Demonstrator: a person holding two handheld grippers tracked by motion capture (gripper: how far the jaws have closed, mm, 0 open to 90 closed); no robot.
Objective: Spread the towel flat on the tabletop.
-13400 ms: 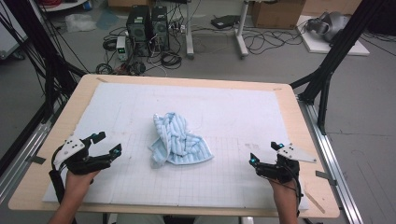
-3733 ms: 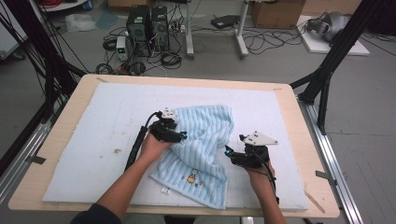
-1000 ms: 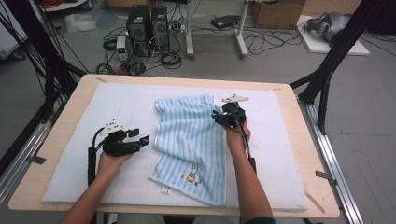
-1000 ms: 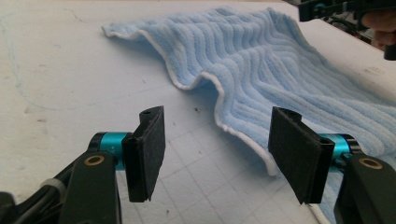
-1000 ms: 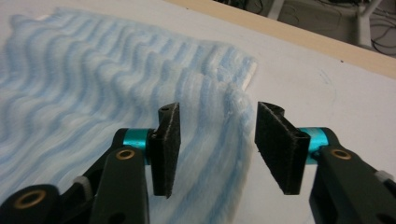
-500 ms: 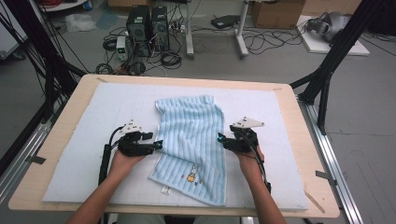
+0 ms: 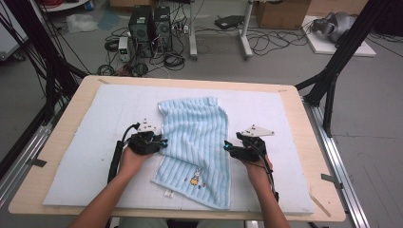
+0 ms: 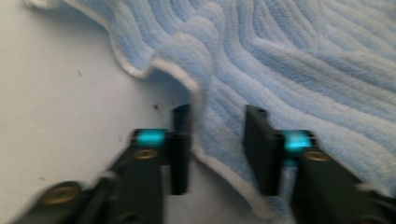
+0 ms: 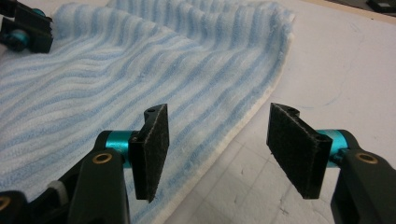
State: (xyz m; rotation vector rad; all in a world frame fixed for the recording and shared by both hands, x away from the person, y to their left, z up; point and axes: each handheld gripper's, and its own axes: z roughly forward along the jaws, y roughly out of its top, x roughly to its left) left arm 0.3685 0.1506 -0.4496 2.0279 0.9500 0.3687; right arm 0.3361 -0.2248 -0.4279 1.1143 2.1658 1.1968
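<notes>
A light blue striped towel (image 7: 195, 137) lies spread flat on the white foam mat (image 7: 95, 142), with a small rabbit picture (image 7: 195, 178) near its front edge. My left gripper (image 7: 163, 141) is at the towel's left edge. In the left gripper view it (image 8: 218, 147) is open, its jaws astride the white hem of the towel (image 8: 299, 70). My right gripper (image 7: 227, 148) is at the towel's right edge. It (image 9: 217, 151) stands wide open with the towel (image 9: 140, 70) edge lying between its pads. The left gripper (image 9: 23, 28) shows far off across the cloth.
The mat covers most of a wooden table (image 7: 313, 142). Bare mat lies to the left and right of the towel. Black frame posts (image 7: 332, 76) stand at the table's sides. Computers (image 7: 147, 23) and cables sit on the floor beyond the far edge.
The towel went from a crumpled heap to spread flat. In the last second my right gripper came back from the far right corner to mid edge, and my left gripper slid right to the left hem.
</notes>
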